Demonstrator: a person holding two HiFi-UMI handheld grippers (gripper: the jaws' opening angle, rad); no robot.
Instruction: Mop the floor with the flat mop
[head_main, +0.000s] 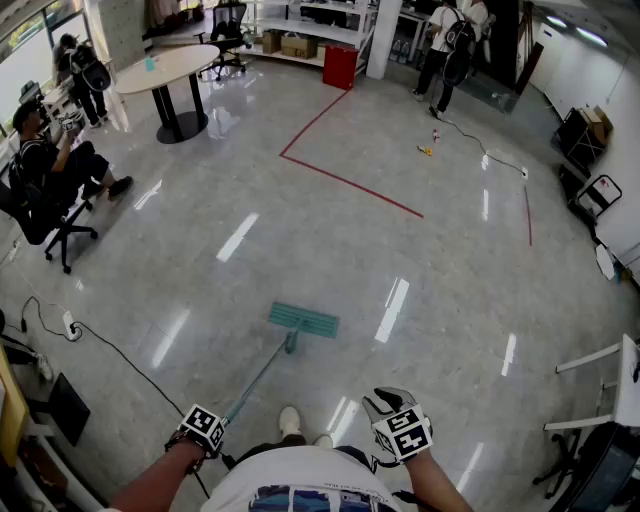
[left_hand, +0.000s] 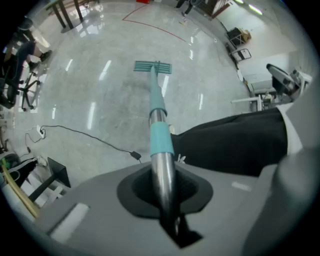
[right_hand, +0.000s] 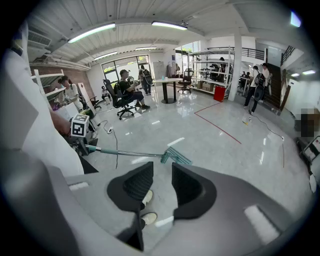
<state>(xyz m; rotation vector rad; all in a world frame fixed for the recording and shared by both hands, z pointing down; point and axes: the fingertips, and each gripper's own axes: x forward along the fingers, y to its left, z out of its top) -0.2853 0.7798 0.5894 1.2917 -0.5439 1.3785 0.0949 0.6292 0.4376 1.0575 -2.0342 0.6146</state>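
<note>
1. The left gripper (left_hand: 162, 200) is clamped tight on the pole (left_hand: 160, 135) of the flat mop. The pole sits right btw its two jaws.
2. The right gripper (right_hand: 162, 187) holds nothing. Its jaws are a bit apart w/ only floor and a shoe (right_hand: 142, 218) seen thru the gap.
3. The mop head (head_main: 303, 320) lies flat on the shiny floor (head_main: 330, 240), out in front of the person's feet and well away from the tables.
4. Risk: only one gripper has the pole. On a hard push the pole may spin or slide in the jaws, b/c metal is smooth. I think the right gripper should grab it too.
5. Risk: a black cable (head_main: 120, 350) lies on the floor near the pole, to the left. A wide sweep that way may hook it & pull the plug (head_main: 70, 325).
6. Risk: the shoe is near the pole's low end. A pull back too far may bump the foot.
7. Can't tell if the floor is wet. If it is, a step may slip.
</note>
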